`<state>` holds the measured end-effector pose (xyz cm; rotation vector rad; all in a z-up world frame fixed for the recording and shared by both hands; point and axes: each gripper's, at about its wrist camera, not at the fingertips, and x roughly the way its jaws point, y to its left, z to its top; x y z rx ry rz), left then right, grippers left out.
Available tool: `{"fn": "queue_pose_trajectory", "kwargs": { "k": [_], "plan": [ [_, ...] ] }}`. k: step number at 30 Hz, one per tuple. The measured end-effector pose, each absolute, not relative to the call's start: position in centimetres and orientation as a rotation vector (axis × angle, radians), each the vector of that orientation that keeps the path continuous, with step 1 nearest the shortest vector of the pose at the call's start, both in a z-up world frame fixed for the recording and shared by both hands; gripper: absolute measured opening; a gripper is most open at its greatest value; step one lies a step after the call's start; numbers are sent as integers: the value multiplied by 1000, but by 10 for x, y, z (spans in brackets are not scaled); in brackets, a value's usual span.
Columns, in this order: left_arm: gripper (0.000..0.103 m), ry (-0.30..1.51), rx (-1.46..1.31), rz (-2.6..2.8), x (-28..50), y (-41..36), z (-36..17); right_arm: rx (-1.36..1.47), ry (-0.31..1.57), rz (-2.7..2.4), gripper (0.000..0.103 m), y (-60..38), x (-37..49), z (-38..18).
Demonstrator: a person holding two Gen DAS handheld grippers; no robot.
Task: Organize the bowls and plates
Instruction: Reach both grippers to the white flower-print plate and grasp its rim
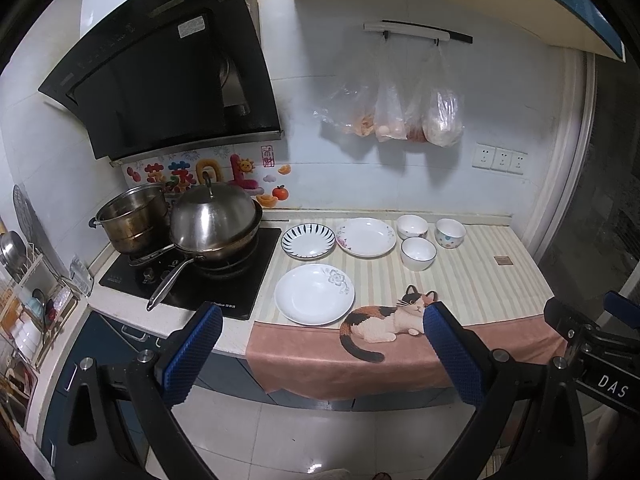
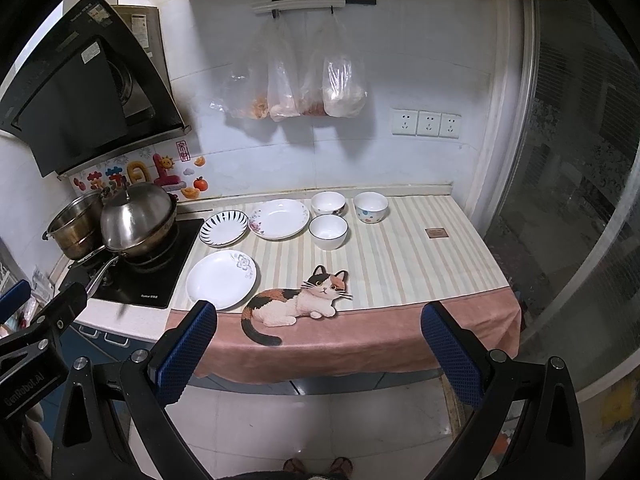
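Three plates lie on the striped cloth: a white plate with a grey flower (image 1: 314,294) (image 2: 222,279) near the front, a blue-striped plate (image 1: 307,241) (image 2: 223,227) and a pink-flowered plate (image 1: 366,237) (image 2: 279,218) behind it. Three bowls stand to their right: a blue-rimmed white bowl (image 1: 418,253) (image 2: 328,231), a patterned bowl (image 1: 412,226) (image 2: 328,203) and a dotted bowl (image 1: 450,232) (image 2: 371,207). My left gripper (image 1: 322,320) and right gripper (image 2: 318,318) are both open and empty, held off the counter's front edge.
A stove (image 1: 192,276) with a lidded wok (image 1: 214,224) and a steel pot (image 1: 134,216) stands at the left, the wok handle pointing forward. Plastic bags (image 1: 396,108) hang on the wall. A dish rack (image 1: 28,304) is at far left. A glass door (image 2: 580,200) is at right.
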<state>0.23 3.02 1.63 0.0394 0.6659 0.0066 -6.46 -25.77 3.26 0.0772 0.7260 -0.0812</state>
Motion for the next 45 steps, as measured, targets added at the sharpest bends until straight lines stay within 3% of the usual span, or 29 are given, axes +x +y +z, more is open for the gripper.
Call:
{"fn": "queue_pose_trajectory", "kwargs": {
  "k": [12,21,29,31,33,36,38,40,43,45],
  "plan": [
    [103,757,-5,109,84,80,-51,170,877,65,103,-235,19,-49],
    [102,1006,-20,196,208,122,-172,176,1042,219,103,-199,163,-166],
    [95,1234,-142,173,329,149,-288,232,1233,344,99,-189,328,-297],
    [88,1295,-172,171,355,154,-318,253,1297,375,89,-185,361,-328],
    [73,1347,-184,167,372,157,-340,265,1370,410,81,-175,395,-360],
    [60,1413,-192,166,393,160,-366,263,1419,465,70,-161,421,-383],
    [55,1437,-222,154,398,161,-376,237,1447,508,62,-147,435,-397],
    [50,1453,-232,147,398,160,-381,204,1471,543,39,-132,438,-404],
    [47,1452,-223,148,395,157,-380,172,1475,571,18,-113,445,-412],
    [47,1452,-229,151,389,155,-377,162,1483,576,17,-105,446,-410]
  ]
}}
